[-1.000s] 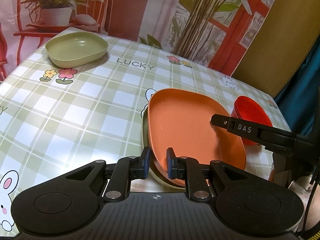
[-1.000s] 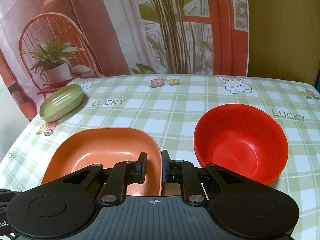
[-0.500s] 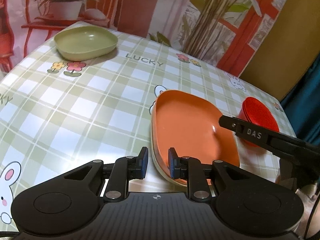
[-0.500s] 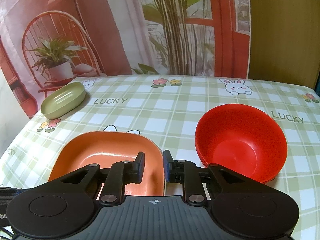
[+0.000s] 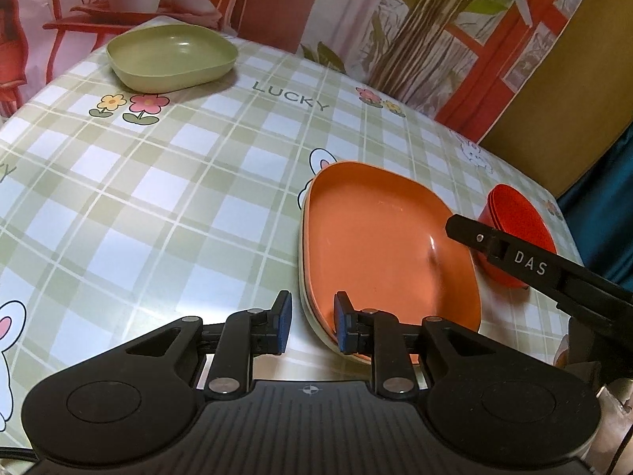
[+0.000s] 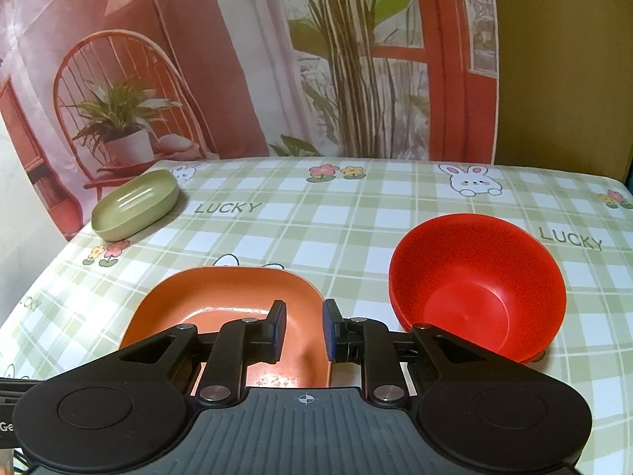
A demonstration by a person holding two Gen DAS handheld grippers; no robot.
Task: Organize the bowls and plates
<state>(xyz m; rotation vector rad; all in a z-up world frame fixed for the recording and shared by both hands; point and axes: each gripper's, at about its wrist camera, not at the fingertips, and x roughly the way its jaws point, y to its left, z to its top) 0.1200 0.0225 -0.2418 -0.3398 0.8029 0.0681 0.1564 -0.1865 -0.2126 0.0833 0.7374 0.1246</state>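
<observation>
An orange plate (image 5: 379, 245) lies stacked on a pale plate (image 5: 305, 301) on the checked tablecloth; it also shows in the right wrist view (image 6: 237, 297). My left gripper (image 5: 312, 322) is open, its jaws astride the stack's near rim without gripping it. My right gripper (image 6: 304, 330) is open, its jaws astride the orange plate's right rim. A red bowl (image 6: 474, 285) stands right of the plates and shows in the left wrist view (image 5: 514, 229). A green dish (image 5: 172, 57) sits at the far left corner, also in the right wrist view (image 6: 136, 204).
The right gripper's black finger (image 5: 534, 265) reaches over the orange plate in the left wrist view. A printed backdrop (image 6: 316, 59) hangs behind the table. The table edge (image 6: 47, 273) runs along the left.
Both grippers have opened slightly and drawn back a little from the plate stack. The plates stay on the table.
</observation>
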